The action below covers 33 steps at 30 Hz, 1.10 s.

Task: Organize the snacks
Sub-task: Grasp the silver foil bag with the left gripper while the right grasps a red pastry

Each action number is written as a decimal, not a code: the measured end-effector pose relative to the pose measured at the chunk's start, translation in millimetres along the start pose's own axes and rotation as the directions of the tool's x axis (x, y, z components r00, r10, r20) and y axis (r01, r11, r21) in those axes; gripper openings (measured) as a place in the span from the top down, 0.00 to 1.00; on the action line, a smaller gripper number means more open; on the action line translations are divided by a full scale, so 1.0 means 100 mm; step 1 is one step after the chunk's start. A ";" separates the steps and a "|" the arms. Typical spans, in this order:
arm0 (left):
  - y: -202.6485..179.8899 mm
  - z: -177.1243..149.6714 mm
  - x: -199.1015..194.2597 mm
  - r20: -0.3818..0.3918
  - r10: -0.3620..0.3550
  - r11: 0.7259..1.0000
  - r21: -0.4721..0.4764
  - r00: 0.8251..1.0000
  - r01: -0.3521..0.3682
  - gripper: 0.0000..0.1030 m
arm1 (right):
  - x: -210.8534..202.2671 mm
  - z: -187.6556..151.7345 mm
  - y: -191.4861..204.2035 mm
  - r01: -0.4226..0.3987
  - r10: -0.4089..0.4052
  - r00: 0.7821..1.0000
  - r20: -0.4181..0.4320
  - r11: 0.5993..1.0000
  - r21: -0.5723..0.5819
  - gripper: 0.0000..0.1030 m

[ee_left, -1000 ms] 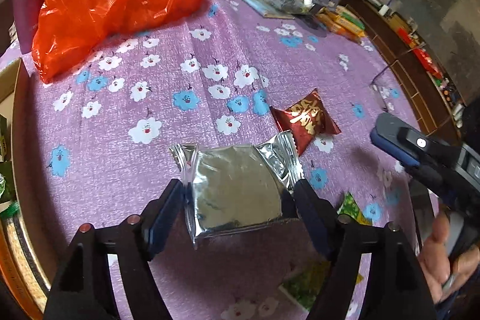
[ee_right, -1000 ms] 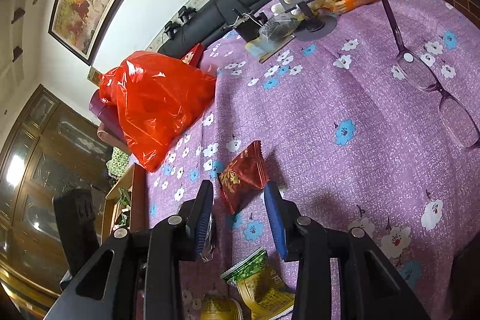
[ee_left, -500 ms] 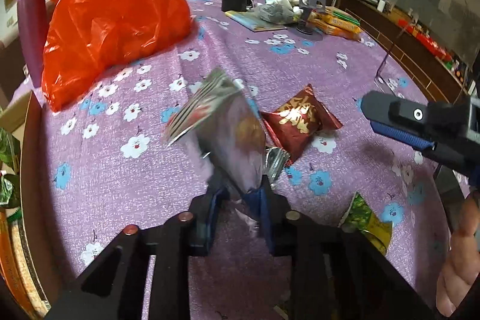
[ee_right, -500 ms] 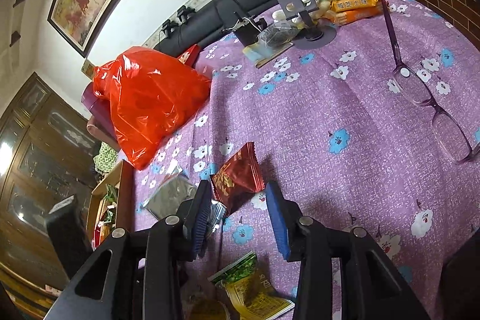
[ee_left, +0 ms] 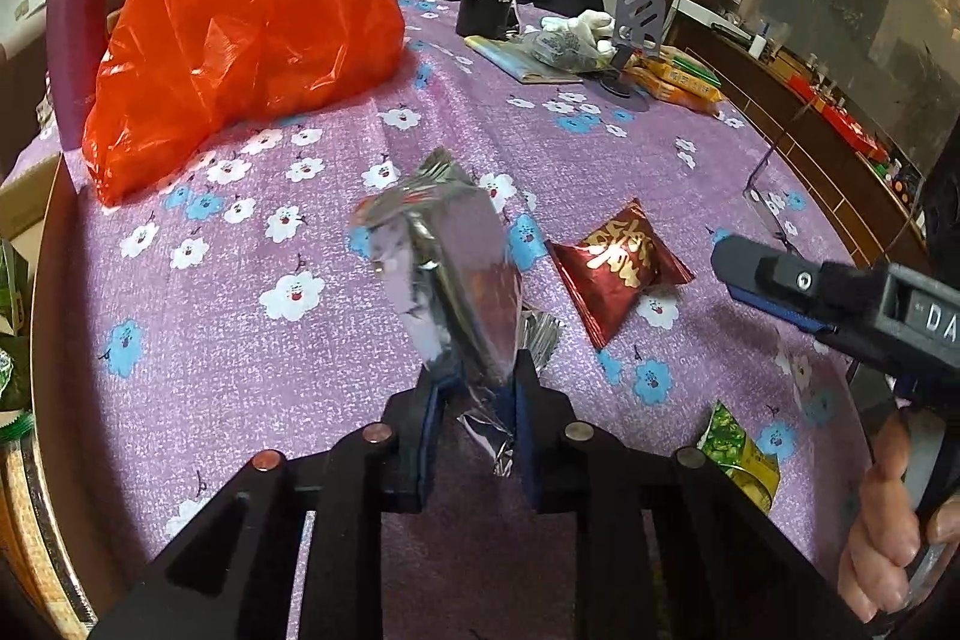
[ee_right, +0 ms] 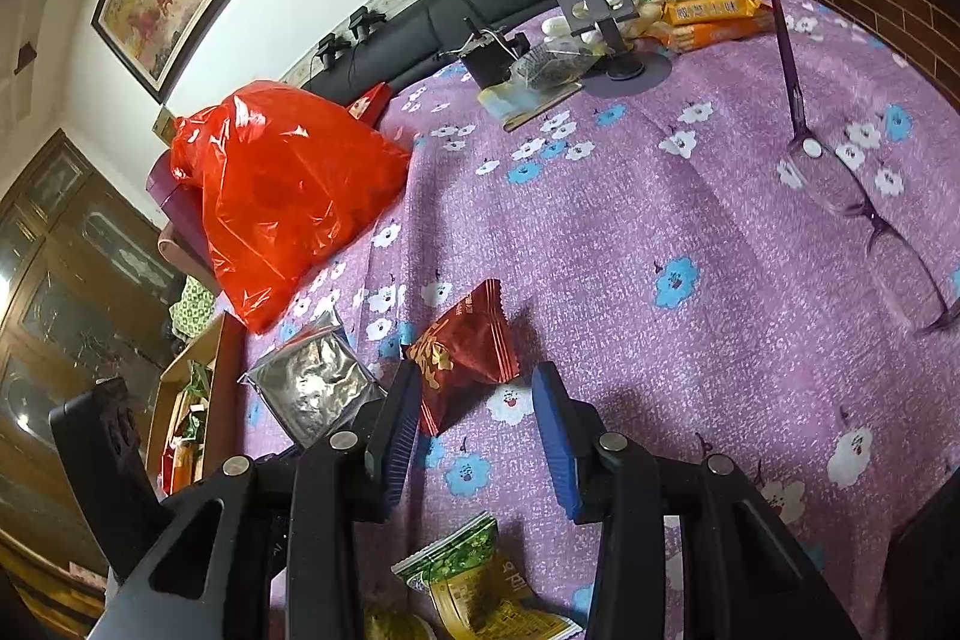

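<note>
Now the left gripper [ee_left: 477, 388], fingers clamped on the silver packet [ee_left: 447, 274], had hoisted it off the purple cloth [ee_left: 240, 352] to mid-frame since a second before, so one snack was underway, while the right gripper [ee_right: 474, 403] hovered, fingers apart, around the red packet [ee_right: 465, 349] lying lower centre.

The left gripper [ee_left: 480, 388], open around the flat-lying silver packet [ee_left: 450, 274] one second ago, has closed on the packet's lower edge and raised it off the desk [ee_left: 240, 340], so that the packet now stands tilted above the floral cloth. In the right wrist view the silver packet [ee_right: 309, 388] has come into sight left of the red packet [ee_right: 465, 349]. The right gripper [ee_right: 477, 430], jaws apart, has drawn slightly nearer the red packet.
</note>
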<state>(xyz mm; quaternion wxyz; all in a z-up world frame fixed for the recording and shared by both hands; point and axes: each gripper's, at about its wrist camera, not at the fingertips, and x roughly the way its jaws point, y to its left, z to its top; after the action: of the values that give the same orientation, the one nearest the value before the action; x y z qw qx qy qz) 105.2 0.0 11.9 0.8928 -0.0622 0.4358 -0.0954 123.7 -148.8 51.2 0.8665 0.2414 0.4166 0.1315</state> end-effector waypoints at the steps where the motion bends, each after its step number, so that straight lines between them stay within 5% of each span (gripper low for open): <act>1: 0.03 0.01 -0.01 0.001 -0.009 1.000 -0.014 1.000 0.009 0.76 | 0.00 0.00 0.00 0.001 -0.001 1.000 -0.001 1.000 -0.002 0.60; 10: 0.25 0.16 0.06 -0.039 -0.086 0.978 -0.196 0.996 0.077 0.48 | -0.07 0.01 0.01 -0.010 0.010 1.000 0.018 1.000 0.003 0.60; 15: 0.34 0.32 0.16 -0.037 -0.081 0.957 -0.281 0.996 0.068 0.47 | -0.14 0.01 0.03 -0.015 0.015 0.999 0.036 1.000 -0.003 0.60; 16: 0.36 0.33 0.17 -0.023 -0.085 0.950 -0.303 0.996 0.074 0.49 | -0.14 0.01 0.04 -0.016 0.017 0.999 0.036 1.000 -0.007 0.60; 17: 0.39 0.34 0.18 -0.010 -0.086 0.944 -0.320 0.996 0.079 0.62 | -0.14 0.01 0.05 -0.016 0.016 0.999 0.037 1.000 -0.008 0.60; 25: 0.47 0.30 0.08 0.063 -0.137 0.930 -0.335 0.989 0.150 0.76 | -0.08 0.01 0.03 -0.022 0.022 1.000 0.021 1.000 0.001 0.60; 33: 0.32 0.25 -0.24 0.078 -0.099 0.970 -0.214 0.992 0.113 0.81 | 0.07 0.02 -0.11 -0.069 0.072 0.997 -0.026 0.992 0.110 0.60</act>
<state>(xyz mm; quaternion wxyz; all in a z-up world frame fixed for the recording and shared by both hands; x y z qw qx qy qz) 114.0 37.3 39.8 0.8884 -0.1861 0.4094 -0.0925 130.0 -156.0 41.8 0.8406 0.3009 0.4272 0.1427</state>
